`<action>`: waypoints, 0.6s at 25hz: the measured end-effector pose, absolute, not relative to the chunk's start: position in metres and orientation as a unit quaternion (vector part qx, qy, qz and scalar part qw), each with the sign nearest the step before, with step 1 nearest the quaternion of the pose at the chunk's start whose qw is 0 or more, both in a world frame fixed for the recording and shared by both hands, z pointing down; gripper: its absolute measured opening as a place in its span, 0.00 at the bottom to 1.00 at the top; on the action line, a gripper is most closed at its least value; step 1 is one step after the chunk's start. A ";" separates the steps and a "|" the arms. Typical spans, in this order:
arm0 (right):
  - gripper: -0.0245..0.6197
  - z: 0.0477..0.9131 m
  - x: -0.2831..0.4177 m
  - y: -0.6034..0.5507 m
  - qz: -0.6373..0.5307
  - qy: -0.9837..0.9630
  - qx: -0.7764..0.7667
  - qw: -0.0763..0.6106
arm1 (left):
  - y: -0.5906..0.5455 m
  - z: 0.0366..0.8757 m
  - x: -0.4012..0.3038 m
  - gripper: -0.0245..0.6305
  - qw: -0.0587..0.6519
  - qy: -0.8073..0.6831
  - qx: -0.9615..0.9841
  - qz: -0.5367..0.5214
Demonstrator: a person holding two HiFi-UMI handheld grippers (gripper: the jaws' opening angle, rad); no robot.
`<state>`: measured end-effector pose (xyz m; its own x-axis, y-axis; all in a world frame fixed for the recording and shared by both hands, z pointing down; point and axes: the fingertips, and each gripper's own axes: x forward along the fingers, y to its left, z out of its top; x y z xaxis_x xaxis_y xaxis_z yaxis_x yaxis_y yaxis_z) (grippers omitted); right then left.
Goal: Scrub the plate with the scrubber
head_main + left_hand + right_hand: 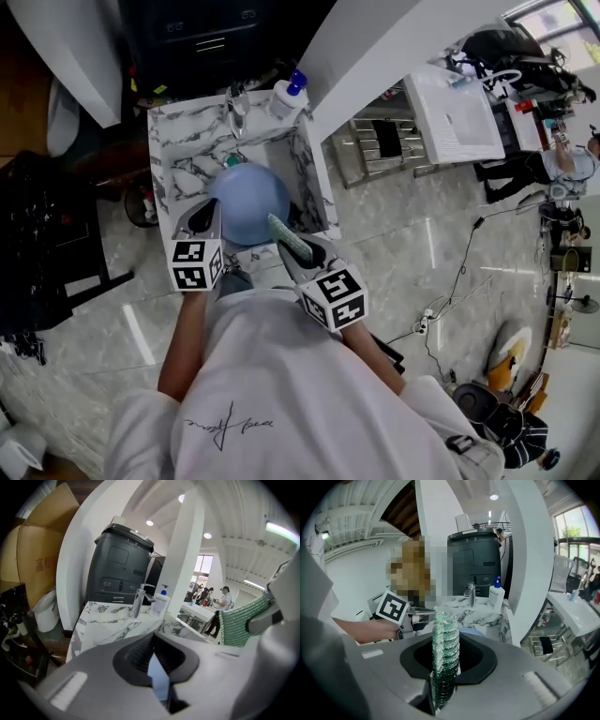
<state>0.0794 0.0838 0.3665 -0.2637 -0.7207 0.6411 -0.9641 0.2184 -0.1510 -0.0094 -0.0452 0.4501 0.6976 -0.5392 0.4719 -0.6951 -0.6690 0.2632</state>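
Note:
A round blue plate (248, 202) is held over the marble sink (178, 141). My left gripper (208, 219) is shut on its left rim, and in the left gripper view the plate's blue edge (158, 679) stands pinched in the left gripper (157, 665). My right gripper (292, 249) is shut on a green mesh scrubber (283, 236), which sits at the plate's right edge. In the right gripper view the scrubber (444, 644) rises upright out of the right gripper (443, 672), with a sliver of the plate (472, 632) behind it. The scrubber (240, 624) also shows at the right of the left gripper view.
A chrome faucet (236, 105) and a white pump bottle with a blue top (288, 96) stand at the sink's back edge. A dark cabinet (119, 571) rises behind the sink. People stand at a white table (455, 117) far to the right. Cables cross the marble floor (450, 281).

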 end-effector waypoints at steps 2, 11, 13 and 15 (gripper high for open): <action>0.13 0.371 0.080 0.079 0.275 -0.747 0.560 0.229 | -0.052 0.458 -0.005 0.11 0.224 -0.343 0.892 0.190; 0.13 0.386 0.082 0.065 0.287 -0.747 0.549 0.241 | -0.068 0.526 0.001 0.12 0.278 -0.326 0.866 0.258; 0.13 0.392 0.082 0.064 0.294 -0.748 0.542 0.244 | -0.070 0.541 -0.001 0.12 0.291 -0.328 0.857 0.272; 0.13 0.398 0.081 0.062 0.299 -0.754 0.531 0.247 | -0.071 0.554 -0.005 0.12 0.303 -0.334 0.846 0.285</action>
<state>0.0809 0.0621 0.3980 -0.3152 -0.6522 0.6894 -0.9475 0.2575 -0.1895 -0.0049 -0.0715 0.5544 0.6142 -0.3934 0.6841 -0.7381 -0.5931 0.3217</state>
